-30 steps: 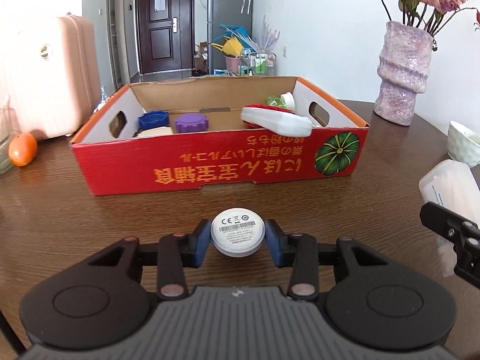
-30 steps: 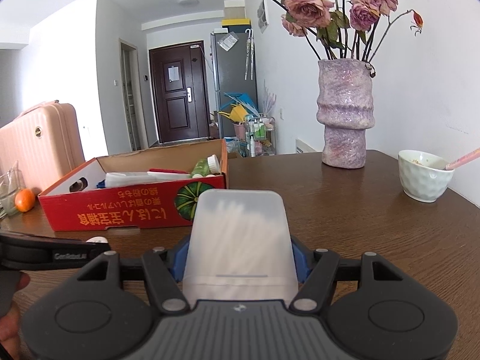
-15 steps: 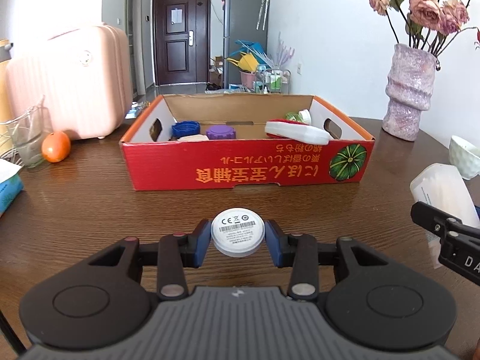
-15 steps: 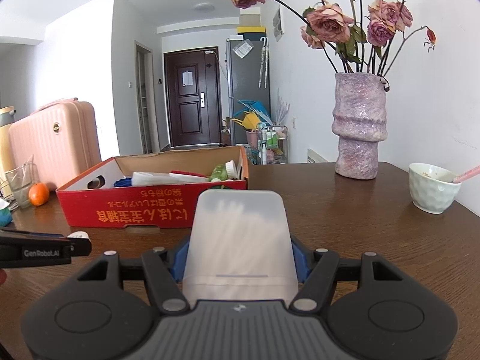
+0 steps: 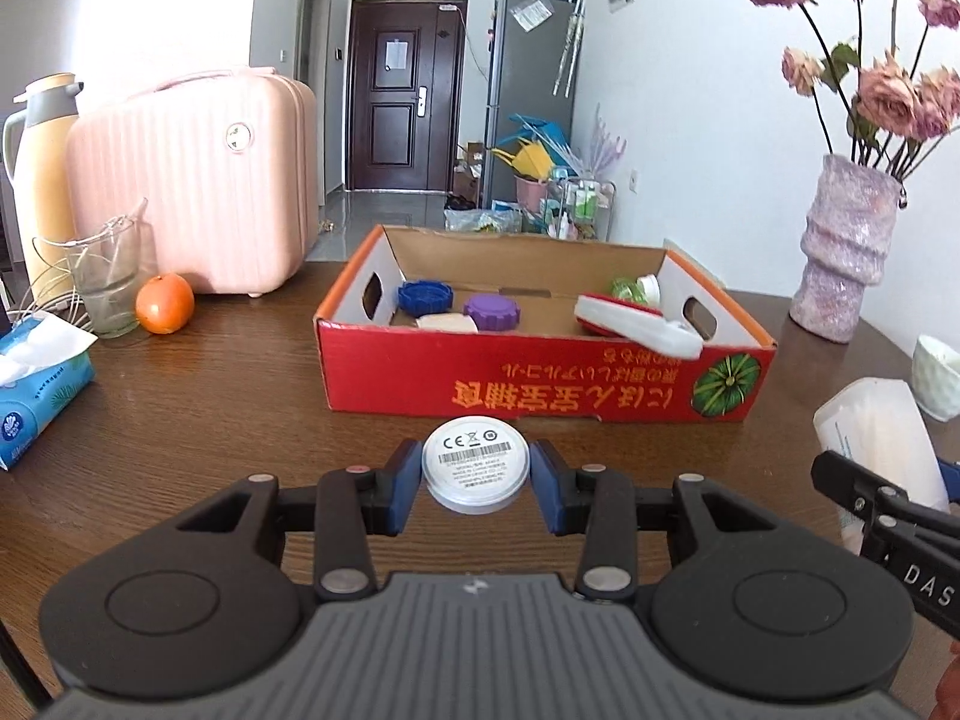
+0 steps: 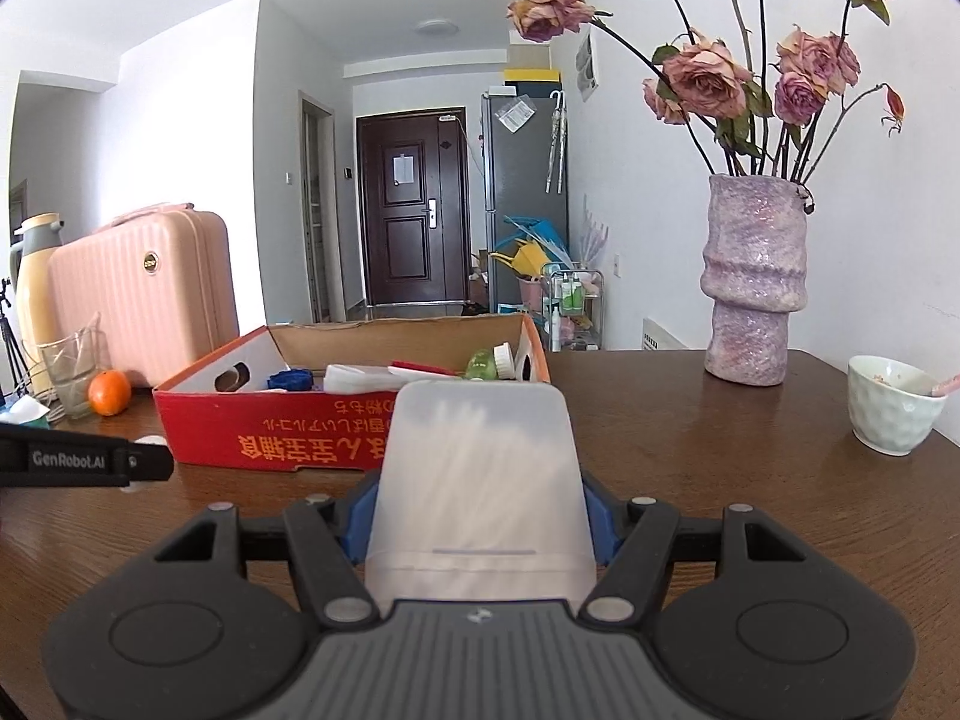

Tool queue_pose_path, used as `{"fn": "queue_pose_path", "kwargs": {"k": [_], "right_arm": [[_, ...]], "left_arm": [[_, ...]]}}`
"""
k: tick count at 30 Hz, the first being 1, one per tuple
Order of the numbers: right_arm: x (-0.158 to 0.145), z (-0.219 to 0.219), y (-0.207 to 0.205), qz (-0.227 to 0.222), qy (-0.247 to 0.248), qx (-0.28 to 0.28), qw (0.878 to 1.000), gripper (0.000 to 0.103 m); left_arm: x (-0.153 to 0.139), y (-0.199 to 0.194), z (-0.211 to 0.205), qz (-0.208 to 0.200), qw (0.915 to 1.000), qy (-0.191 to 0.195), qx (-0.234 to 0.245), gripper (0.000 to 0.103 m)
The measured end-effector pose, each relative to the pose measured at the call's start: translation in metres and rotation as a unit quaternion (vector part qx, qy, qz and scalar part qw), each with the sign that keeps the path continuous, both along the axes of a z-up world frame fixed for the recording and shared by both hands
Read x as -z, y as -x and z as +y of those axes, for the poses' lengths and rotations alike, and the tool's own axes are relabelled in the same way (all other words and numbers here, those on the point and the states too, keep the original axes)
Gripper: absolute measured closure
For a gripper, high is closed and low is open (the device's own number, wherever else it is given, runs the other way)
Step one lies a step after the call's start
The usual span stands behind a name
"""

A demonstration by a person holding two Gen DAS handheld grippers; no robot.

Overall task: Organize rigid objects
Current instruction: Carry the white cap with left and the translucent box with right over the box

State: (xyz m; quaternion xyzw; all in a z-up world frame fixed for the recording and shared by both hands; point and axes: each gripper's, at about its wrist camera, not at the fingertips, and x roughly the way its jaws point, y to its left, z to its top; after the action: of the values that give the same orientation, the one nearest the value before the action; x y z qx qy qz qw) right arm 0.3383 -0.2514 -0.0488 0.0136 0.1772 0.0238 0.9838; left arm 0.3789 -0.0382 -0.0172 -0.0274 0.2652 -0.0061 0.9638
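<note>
Tongs in my left hand [image 5: 476, 474] are clamped on a small white round disc [image 5: 475, 463], its labelled face turned up toward the camera, held above the brown wooden surface [image 5: 228, 408] just short of the red cardboard box [image 5: 540, 387]. My right tongs [image 6: 480, 516] are closed on a frosted plastic case [image 6: 480, 480] that fills the gap between the blue pads [image 6: 359, 525]; from the left camera that same case [image 5: 870, 438] shows at the far right, well apart from the disc.

The box sits open in the middle of the surface with its printed side facing me. Inside it lie a blue cap [image 5: 425, 298] near the left wall, a purple cap [image 5: 492, 312] just beside it, a pale flat piece [image 5: 447, 323] in front of those two, a white and red tool [image 5: 636, 327] leaning toward the right front corner, and a green bottle with a white lid [image 5: 636, 288] at the right wall.

Left of the box stand an orange [image 5: 164, 303], a glass [image 5: 105, 285], a pink suitcase [image 5: 198, 180] and a cream thermos [image 5: 42, 168], with a blue tissue pack [image 5: 36, 387] near the edge. On the right are a purple vase of dried roses [image 6: 753, 282] and a white bowl [image 6: 894, 405].
</note>
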Motion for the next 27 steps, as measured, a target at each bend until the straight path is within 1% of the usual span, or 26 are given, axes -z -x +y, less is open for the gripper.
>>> {"fn": "queue_pose_path", "kwargs": {"k": [8,13,22,27], "right_arm": [[-0.010,0.011,-0.011,-0.005,0.007,-0.005,1.000,0.038],[-0.023,0.016,-0.018,-0.031,0.005,-0.006,0.999,0.038],[-0.036,0.020,-0.048,-0.046,-0.004,-0.008,0.999,0.038],[-0.038,0.022,-0.069,-0.048,-0.009,-0.010,0.999,0.038]], "left_arm": [[-0.011,-0.004,0.008,-0.012,0.9997,0.014,-0.014,0.063],[-0.019,-0.010,0.007,-0.026,0.9993,0.022,-0.018,0.063],[-0.033,-0.031,0.005,-0.051,0.9978,0.030,-0.028,0.062],[-0.035,-0.051,0.006,-0.053,0.9975,0.033,-0.034,0.062]]}}
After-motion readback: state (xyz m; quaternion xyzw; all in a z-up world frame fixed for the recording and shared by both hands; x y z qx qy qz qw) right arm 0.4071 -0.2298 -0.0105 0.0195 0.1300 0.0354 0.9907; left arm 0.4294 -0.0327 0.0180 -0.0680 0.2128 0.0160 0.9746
